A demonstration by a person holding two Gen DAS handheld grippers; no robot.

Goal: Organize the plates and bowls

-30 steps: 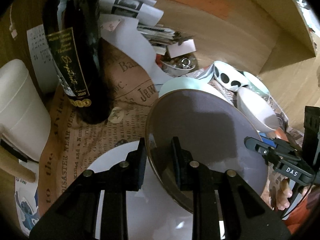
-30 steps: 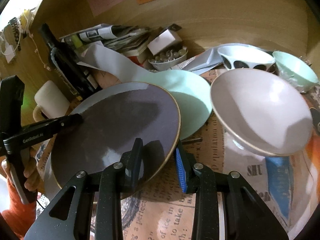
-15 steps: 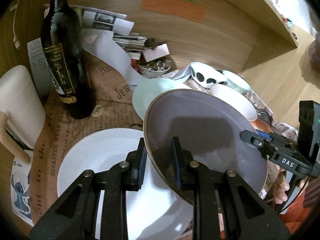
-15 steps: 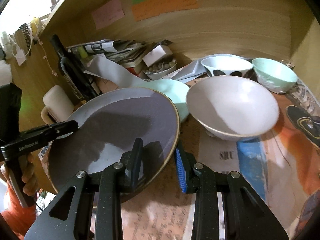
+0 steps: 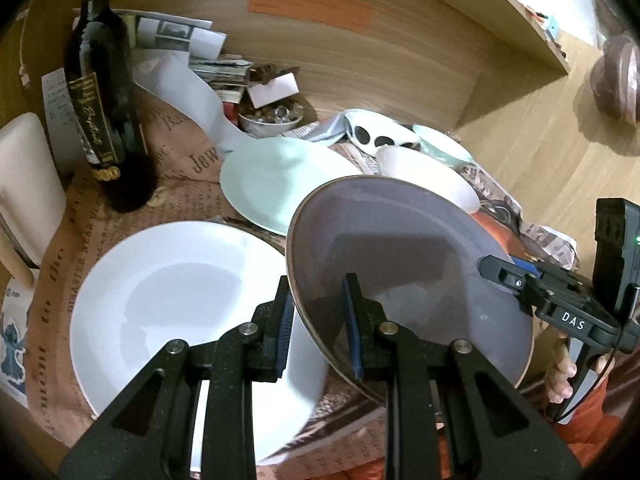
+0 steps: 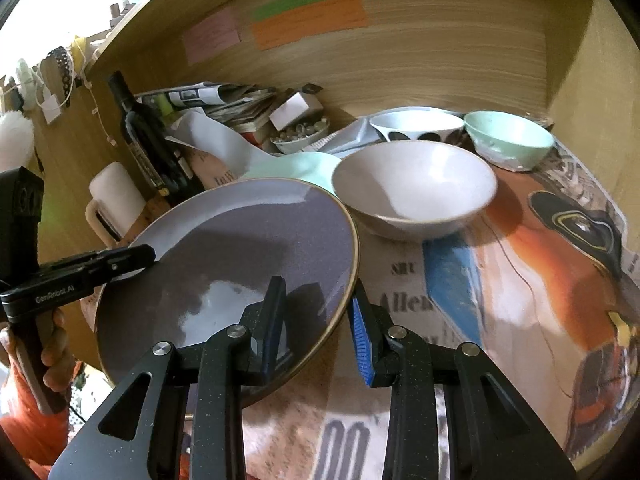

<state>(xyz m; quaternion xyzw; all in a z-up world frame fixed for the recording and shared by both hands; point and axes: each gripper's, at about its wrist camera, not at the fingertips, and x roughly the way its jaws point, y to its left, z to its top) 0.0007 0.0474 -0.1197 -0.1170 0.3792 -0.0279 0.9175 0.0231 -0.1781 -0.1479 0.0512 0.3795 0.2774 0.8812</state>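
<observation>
Both tongs, left and right, are clamped on opposite rims of the grey plate, which hangs tilted between them, above the worktop. Uneven pull could slip a rim (glazed, slick), dropping it onto the white plate beneath the left tongs.

Two black speckled grippers are noted, the left gripper and the right gripper, with blue pads, silver screws, white "DAS" and "GenRobot.AI" lettering; an orange sleeve is worn.
</observation>
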